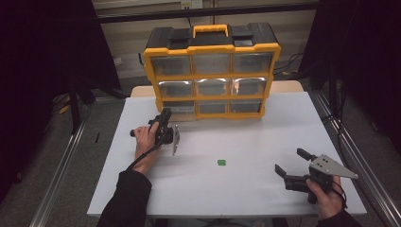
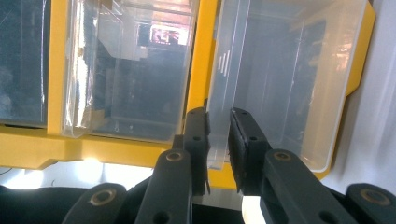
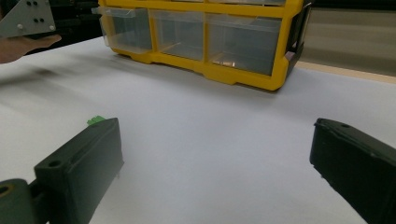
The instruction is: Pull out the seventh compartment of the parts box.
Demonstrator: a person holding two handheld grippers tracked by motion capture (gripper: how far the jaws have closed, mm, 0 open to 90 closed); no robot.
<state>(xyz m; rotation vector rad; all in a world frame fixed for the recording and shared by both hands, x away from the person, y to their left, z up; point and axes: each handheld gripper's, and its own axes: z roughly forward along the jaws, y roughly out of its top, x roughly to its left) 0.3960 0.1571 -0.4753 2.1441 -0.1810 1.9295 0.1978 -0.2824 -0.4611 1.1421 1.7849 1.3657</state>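
Observation:
A yellow-and-black organiser (image 1: 211, 49) with clear drawers stands at the back of the white table (image 1: 265, 137). Its bottom-left drawer (image 1: 179, 112) is pulled out a little. My left gripper (image 1: 165, 117) is at that drawer. In the left gripper view the jaws (image 2: 218, 126) are shut on the front lip of the clear drawer (image 2: 280, 70), which looks empty. My right gripper (image 1: 291, 161) rests near the table's front right, jaws wide open with nothing between them (image 3: 217, 140). A small green piece (image 1: 221, 162) lies mid-table, just past the left jaw (image 3: 95, 120).
The organiser's yellow frame (image 3: 243, 77) faces me across bare white tabletop. The other hand's grey plate (image 3: 28, 16) shows at the top left of the right gripper view. Metal rails (image 1: 61, 165) run along both table sides, with dark curtains beyond.

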